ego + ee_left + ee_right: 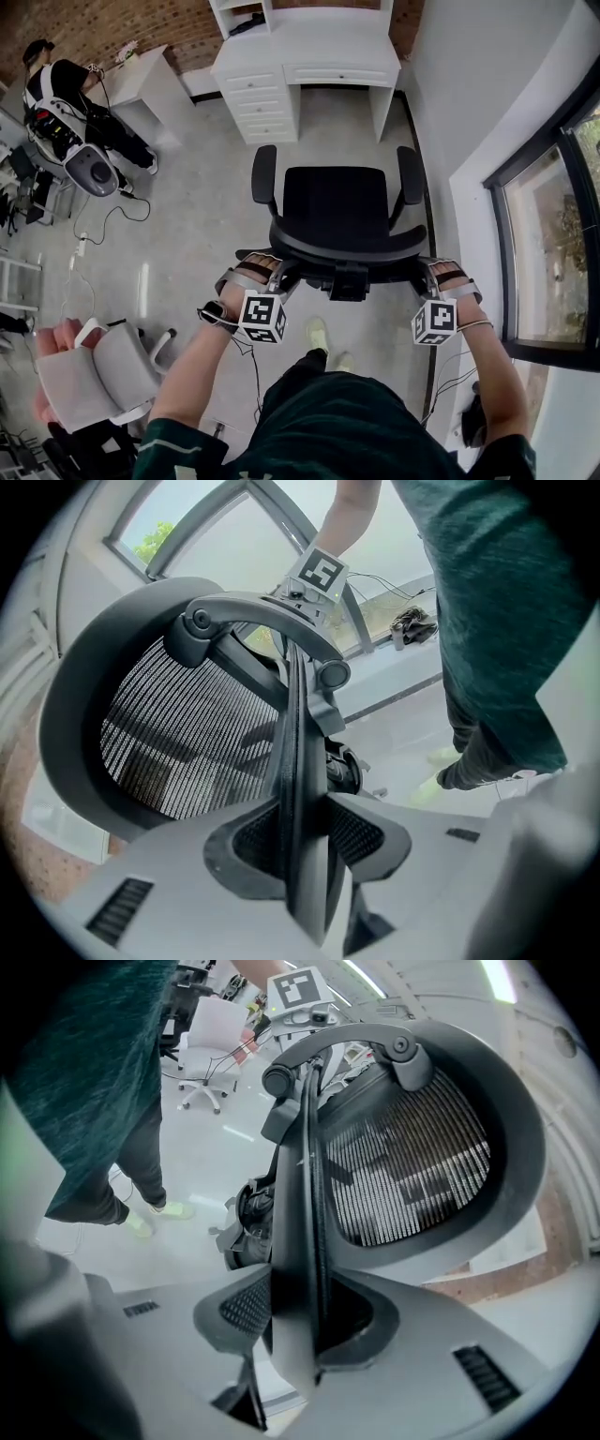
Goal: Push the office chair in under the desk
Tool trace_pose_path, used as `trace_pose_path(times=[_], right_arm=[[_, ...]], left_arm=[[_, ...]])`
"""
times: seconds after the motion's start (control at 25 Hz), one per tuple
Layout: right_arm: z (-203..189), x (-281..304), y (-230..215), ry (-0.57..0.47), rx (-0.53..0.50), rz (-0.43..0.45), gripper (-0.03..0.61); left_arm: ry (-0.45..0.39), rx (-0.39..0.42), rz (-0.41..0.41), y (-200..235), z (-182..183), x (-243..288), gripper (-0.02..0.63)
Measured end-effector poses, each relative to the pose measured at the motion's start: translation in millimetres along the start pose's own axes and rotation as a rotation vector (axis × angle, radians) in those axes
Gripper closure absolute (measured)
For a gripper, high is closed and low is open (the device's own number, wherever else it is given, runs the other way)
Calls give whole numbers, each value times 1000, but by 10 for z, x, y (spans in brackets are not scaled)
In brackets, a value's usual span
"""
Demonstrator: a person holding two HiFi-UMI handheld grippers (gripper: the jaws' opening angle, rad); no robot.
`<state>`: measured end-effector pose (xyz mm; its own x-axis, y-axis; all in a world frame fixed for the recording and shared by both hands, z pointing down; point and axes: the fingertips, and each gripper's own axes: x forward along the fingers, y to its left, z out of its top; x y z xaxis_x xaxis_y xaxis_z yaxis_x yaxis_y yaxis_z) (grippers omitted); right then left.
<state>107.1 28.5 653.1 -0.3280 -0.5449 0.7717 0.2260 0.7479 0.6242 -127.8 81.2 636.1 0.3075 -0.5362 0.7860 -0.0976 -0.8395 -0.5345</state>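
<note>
Head view: left tool [269,274] and right tool [434,273] clench the office chair [335,202] back rim; the desk [323,42] opening lies at twelve o'clock

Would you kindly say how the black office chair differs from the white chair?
The black office chair is dark, the white chair pale. The black office chair faces the white desk with the left claw and right claw clamped on its backrest; the white chair stands aside, ungripped. Both have armrests.

Bright daylight; warped, perhaps soft edges
</note>
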Motion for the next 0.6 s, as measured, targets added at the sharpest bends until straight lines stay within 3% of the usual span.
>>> trace_pose_path(times=[0.6], right_arm=[[-76, 541, -640, 26, 32, -24, 453]], left_arm=[[-29, 35, -8, 729, -333, 364, 477]])
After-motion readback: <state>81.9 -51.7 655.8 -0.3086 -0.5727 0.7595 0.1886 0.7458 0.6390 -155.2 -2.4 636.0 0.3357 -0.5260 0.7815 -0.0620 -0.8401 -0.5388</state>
